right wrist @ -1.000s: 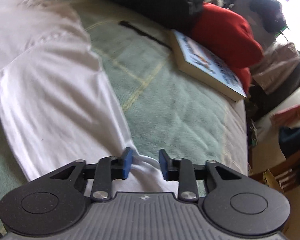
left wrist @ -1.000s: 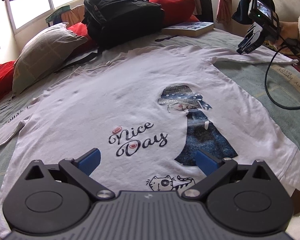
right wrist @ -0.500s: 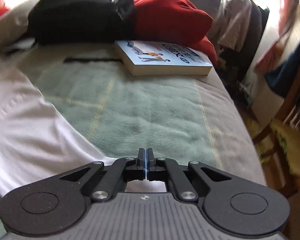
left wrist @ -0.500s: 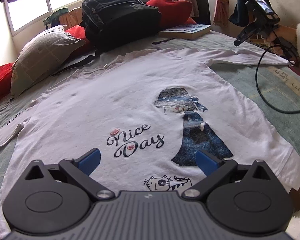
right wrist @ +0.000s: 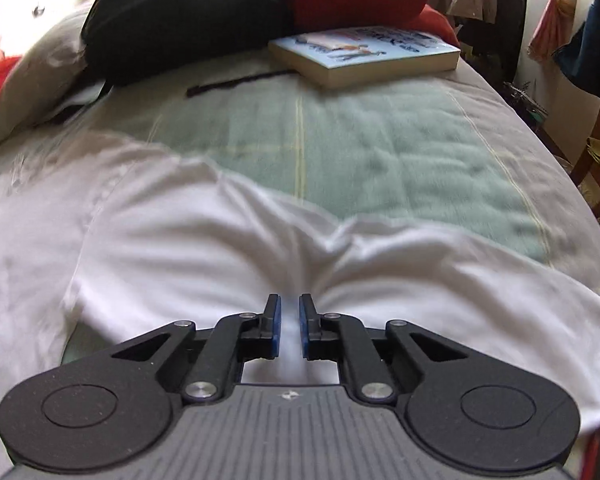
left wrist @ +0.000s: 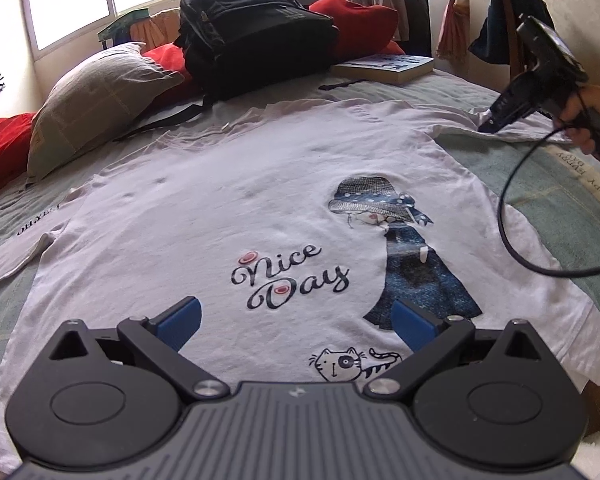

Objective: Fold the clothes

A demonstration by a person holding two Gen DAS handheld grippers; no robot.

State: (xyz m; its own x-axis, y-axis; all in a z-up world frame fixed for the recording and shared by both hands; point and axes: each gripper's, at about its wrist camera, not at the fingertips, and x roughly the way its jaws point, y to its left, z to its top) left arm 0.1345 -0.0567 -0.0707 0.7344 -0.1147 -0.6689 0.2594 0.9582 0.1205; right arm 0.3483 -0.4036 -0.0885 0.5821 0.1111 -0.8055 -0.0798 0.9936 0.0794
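The left tongs [left wrist: 296,318] hang tilted down over the hem of the white T-shirt [left wrist: 228,208], blue pads spread wide with nothing between them. The shirt lies flat, print side up, on the green bedspread [left wrist: 560,200], its "Nice Day" lettering [left wrist: 288,276] just past the pads at 12 o'clock and a small cat print [left wrist: 342,364] at 1 o'clock.

At 2 o'clock in the left wrist view, a hand [left wrist: 588,116] grips the right tongs [left wrist: 486,126], angled down with the tips on the shirt's sleeve [left wrist: 516,128]. A black cable [left wrist: 512,236] loops from them over the bedspread.

In the right wrist view, the right tongs [right wrist: 289,322] are narrow, having just parted slightly; white sleeve cloth [right wrist: 204,256] bunches into the slim gap, drawn into folds towards the pads.

Farther off, at 12 o'clock, lie a paperback book [right wrist: 364,54], a black backpack [left wrist: 252,32], a grey pillow [left wrist: 96,96] and a red cushion [left wrist: 356,20].
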